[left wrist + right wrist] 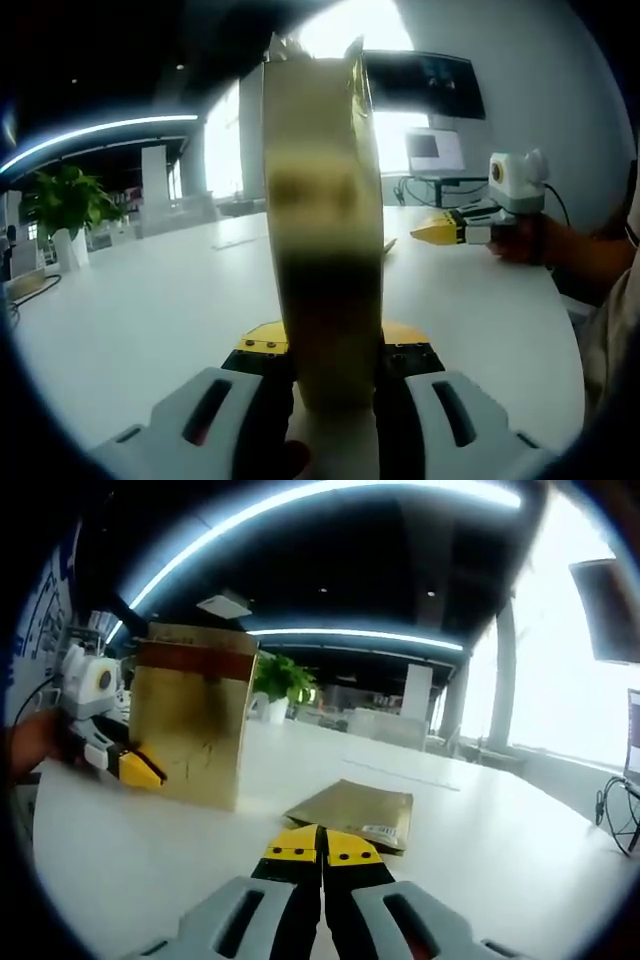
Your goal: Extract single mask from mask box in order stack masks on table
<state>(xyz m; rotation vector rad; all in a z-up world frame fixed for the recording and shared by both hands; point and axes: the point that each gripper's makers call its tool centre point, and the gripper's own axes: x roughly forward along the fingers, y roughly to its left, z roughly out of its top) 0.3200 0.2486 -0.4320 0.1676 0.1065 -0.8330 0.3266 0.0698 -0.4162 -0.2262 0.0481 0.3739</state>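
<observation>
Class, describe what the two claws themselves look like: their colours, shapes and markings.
Both match: the right claw has pale grey bodies with dark slots, black inner arms and yellow tips. The left claw shows the same grey bodies, black arms and yellow pieces.

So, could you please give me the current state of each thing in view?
Box: upright on the table, gripped by the left claw.
Mask packet: lying flat on the table, free.
Left claw: shut on the box.
Right claw: shut, empty.
</observation>
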